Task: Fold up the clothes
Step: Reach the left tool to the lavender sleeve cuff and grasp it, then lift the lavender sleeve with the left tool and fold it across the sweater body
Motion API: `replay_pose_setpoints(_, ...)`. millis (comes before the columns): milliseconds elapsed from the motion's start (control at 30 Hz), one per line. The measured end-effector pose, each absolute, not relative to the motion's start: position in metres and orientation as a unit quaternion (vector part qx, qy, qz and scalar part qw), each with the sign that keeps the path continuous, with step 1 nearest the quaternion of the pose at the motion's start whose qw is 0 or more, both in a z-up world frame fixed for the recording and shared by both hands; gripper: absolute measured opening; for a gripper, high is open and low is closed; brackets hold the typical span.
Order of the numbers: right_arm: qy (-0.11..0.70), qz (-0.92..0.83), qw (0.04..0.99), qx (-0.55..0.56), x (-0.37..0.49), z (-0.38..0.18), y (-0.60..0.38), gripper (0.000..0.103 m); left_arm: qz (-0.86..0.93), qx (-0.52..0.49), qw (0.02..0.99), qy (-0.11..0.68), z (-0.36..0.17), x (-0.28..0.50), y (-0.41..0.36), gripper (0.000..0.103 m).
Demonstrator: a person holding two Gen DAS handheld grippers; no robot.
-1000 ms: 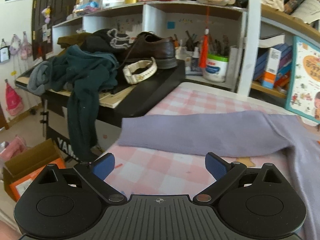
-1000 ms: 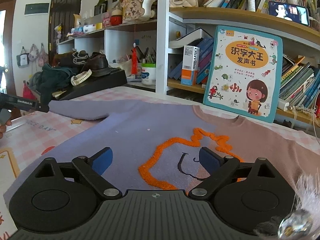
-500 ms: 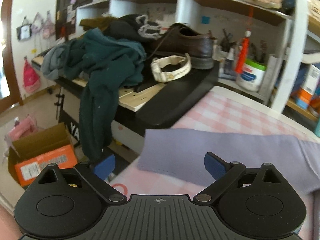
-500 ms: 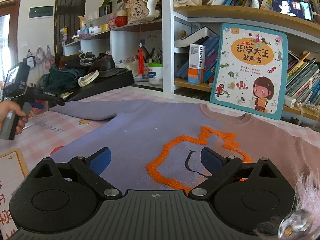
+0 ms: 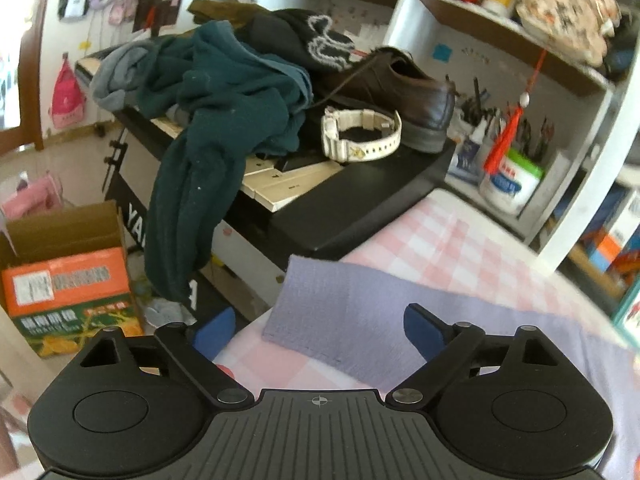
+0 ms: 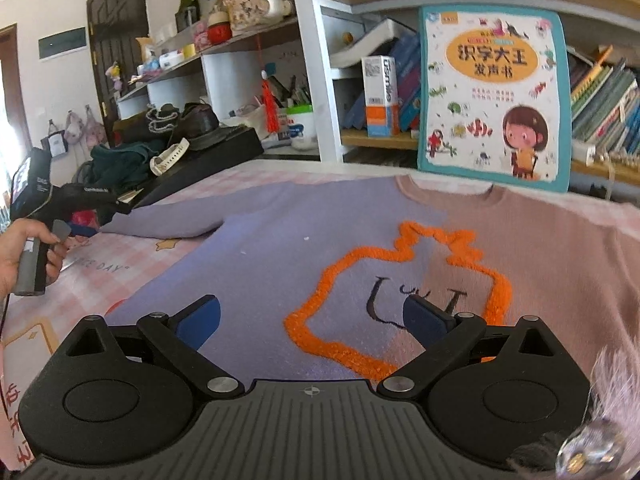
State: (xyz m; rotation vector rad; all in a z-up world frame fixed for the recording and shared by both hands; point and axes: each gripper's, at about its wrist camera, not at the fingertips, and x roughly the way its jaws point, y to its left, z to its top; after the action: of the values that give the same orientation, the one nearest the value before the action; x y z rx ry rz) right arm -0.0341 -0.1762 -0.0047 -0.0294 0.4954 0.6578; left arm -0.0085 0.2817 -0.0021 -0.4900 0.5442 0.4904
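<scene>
- Left wrist view: left gripper (image 5: 318, 324) fingers wide, empty, at the sweater (image 6: 280, 264) sleeve cuff (image 5: 320, 320) on the table edge.
- Right gripper (image 6: 312, 318) wide too, over the sweater's chest.
- Shallow pinch could drop the cuff.

White open shelving (image 6: 312, 60) crammed with books lines the wall; a dark panelled door (image 6: 114, 44) stands left, daylight-washed.

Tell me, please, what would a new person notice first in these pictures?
Probably the sweater, half lilac and half pink with an orange outline, lying flat on the checked tablecloth. The left gripper is open at its sleeve cuff. Behind, a brown shoe sits on a cluttered black keyboard.
</scene>
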Motion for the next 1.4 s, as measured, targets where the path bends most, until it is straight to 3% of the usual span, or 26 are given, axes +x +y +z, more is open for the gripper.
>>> replay_pose_setpoints(667,0.249,0.319,0.915,-0.001,-0.03,-0.006,-0.181,0.098,0.153,-0.318,0.902,0.249,-0.003,0.011,0.262,0.086)
replay_pose_setpoints(733,0.248,0.317,0.915,0.0,-0.03,-0.006,-0.181,0.098,0.158,-0.331,0.898,0.245,-0.004,0.011,0.265,0.074)
replay_pose_setpoints(800,0.247,0.317,0.916,-0.002,-0.03,-0.007,-0.18,0.098,0.168,-0.351,0.89,0.24,-0.007,0.008,0.274,0.049)
replay_pose_setpoints(1000,0.242,0.312,0.918,-0.018,-0.034,-0.006,-0.178,0.098,0.18,-0.389,0.875,0.225,-0.013,0.001,0.292,0.008)
replay_pose_setpoints(1400,0.227,0.223,0.946,-0.065,-0.055,-0.008,-0.216,0.098,0.128,-0.311,0.924,0.184,0.028,0.005,0.245,0.003)
